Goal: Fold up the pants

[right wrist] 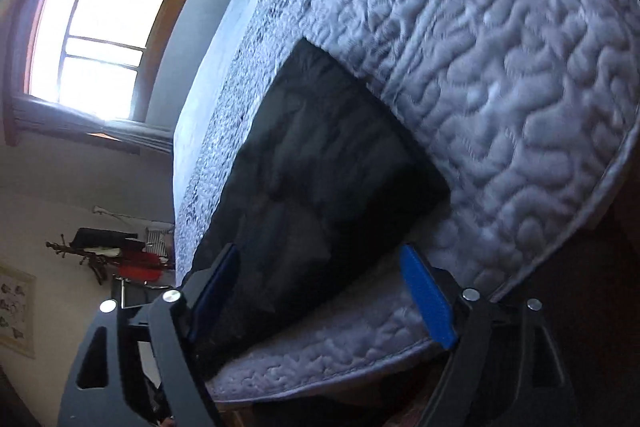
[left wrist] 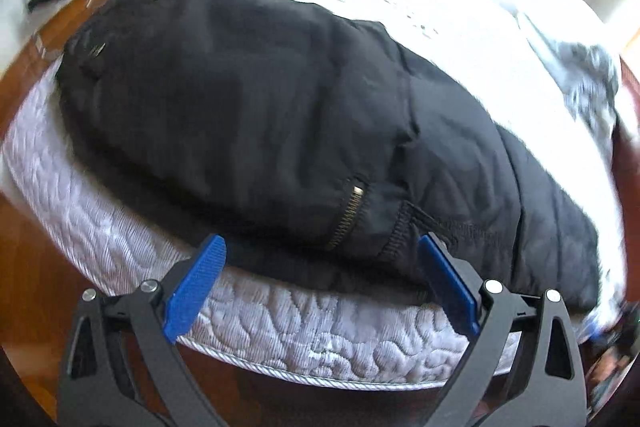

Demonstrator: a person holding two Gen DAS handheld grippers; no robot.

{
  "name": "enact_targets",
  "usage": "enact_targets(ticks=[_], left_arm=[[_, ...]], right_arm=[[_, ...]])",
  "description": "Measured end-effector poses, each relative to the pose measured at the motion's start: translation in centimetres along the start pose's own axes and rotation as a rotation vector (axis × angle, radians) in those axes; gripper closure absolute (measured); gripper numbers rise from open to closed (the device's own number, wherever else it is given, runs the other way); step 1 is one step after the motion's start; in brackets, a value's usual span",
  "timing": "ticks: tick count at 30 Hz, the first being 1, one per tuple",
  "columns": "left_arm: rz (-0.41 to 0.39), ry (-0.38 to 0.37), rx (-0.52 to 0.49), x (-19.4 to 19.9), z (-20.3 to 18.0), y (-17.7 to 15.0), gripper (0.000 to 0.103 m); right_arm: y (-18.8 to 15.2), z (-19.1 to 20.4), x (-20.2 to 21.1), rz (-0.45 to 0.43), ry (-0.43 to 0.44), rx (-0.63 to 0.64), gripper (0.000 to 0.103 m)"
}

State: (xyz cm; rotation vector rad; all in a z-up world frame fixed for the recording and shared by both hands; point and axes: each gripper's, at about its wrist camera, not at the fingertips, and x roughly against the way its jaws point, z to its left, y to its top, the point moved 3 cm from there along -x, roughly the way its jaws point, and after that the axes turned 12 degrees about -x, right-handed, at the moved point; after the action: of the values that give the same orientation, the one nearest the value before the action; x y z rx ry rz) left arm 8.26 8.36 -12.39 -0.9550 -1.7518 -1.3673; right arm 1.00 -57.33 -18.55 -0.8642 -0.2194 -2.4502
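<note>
The black, soft woven-cloth pants with a brass zipper lay spread along the near edge of the bare quilted grey mattress, the zippered part closest to that edge; they looked limp and fairly light, likely to sag and slide, so the thicker stitched seam by the zipper seemed the surest hold; the left tool stood apart and empty just before that edge; the right tool also stood apart, the cloth lying between its blue ribbed pads.
</note>
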Motion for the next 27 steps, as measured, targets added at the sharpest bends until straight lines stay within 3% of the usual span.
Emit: enact_targets(ticks=[4,12,15,20,21,22,27], left_arm=[[-0.015,-0.065,0.168,0.6,3.6,-0.2,0.007],[0.007,-0.096,0.337,0.0,7.4,-1.3,0.007],[-0.004,-0.091,0.422,-0.6,8.8,-1.3,0.007],[0.0,-0.154,0.489,-1.3,10.0,-1.4,0.007],[-0.003,-0.165,0.499,-1.2,10.4,-1.7,0.007],[-0.009,-0.182,0.515,-1.2,10.6,-1.7,0.007],[-0.056,-0.254,0.595,-0.7,12.3,-1.9,0.007]], right_arm=[[-0.1,0.7,-2.1,0.015,-0.03,-0.009,0.019],[-0.1,0.4,-4.8,-0.014,-0.069,-0.021,0.019],[-0.1,1.8,-5.0,-0.055,-0.039,0.017,0.042],[0.8,3.4,-5.2,-0.054,-0.012,0.06,0.072],[1.1,3.9,-5.1,-0.063,0.0,0.069,0.083],[1.3,4.3,-4.9,-0.066,0.014,0.077,0.088],[1.4,6.4,-3.4,-0.124,0.013,0.179,0.093]])
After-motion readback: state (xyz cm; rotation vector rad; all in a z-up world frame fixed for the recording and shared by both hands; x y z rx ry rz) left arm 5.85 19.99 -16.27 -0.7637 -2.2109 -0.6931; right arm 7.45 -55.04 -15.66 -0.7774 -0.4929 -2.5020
